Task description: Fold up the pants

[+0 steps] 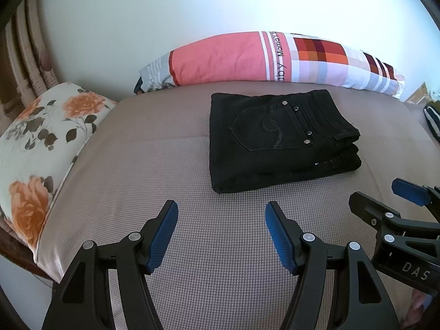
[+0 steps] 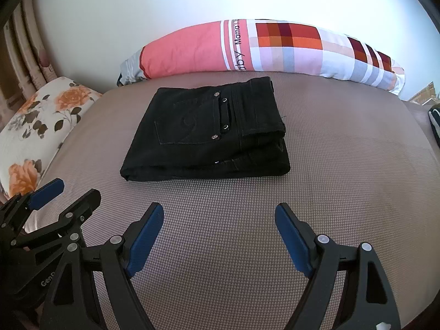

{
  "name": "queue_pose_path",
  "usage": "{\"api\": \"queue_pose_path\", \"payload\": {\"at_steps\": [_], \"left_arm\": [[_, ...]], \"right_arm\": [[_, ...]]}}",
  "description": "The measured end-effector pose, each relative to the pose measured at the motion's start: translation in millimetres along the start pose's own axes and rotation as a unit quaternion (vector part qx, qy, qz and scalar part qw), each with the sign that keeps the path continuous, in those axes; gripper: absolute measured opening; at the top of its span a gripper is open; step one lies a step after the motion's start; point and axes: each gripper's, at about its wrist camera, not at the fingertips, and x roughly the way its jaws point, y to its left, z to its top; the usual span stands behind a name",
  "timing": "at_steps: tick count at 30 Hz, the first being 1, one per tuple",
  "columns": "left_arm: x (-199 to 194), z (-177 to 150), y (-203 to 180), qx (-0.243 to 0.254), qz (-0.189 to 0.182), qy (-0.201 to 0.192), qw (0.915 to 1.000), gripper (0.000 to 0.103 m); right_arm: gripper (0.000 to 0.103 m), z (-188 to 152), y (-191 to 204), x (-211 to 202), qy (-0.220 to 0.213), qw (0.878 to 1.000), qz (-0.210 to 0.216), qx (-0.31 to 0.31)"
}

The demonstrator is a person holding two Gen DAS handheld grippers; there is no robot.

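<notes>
Black pants (image 1: 280, 140) lie folded into a compact stack on the grey-brown bed (image 1: 165, 165), back pocket with rivets on top. They also show in the right wrist view (image 2: 209, 137). My left gripper (image 1: 220, 209) is open and empty, held above the bed just in front of the pants, apart from them. My right gripper (image 2: 219, 210) is open and empty, also short of the pants' near edge. The right gripper shows at the right edge of the left wrist view (image 1: 385, 195); the left gripper shows at the left edge of the right wrist view (image 2: 74, 189).
A pink and checked pillow (image 1: 264, 57) lies along the wall behind the pants. A floral pillow (image 1: 41, 143) sits at the bed's left end, with curtains (image 1: 24, 63) beyond it. A dark striped item (image 1: 433, 121) lies at the far right edge.
</notes>
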Motion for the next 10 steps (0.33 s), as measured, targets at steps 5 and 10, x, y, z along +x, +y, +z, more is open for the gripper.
{"api": "queue_pose_path", "payload": {"at_steps": [5, 10], "left_arm": [[0.9, 0.4, 3.1, 0.004, -0.003, 0.001, 1.0000, 0.067], [1.5, 2.9, 2.3, 0.005, -0.009, 0.004, 0.9999, 0.067]], "right_arm": [[0.081, 1.1, -1.6, 1.1, 0.000, 1.000, 0.001, -0.001], [0.081, 1.0, -1.7, 1.3, 0.001, 1.000, 0.000, 0.000]]}}
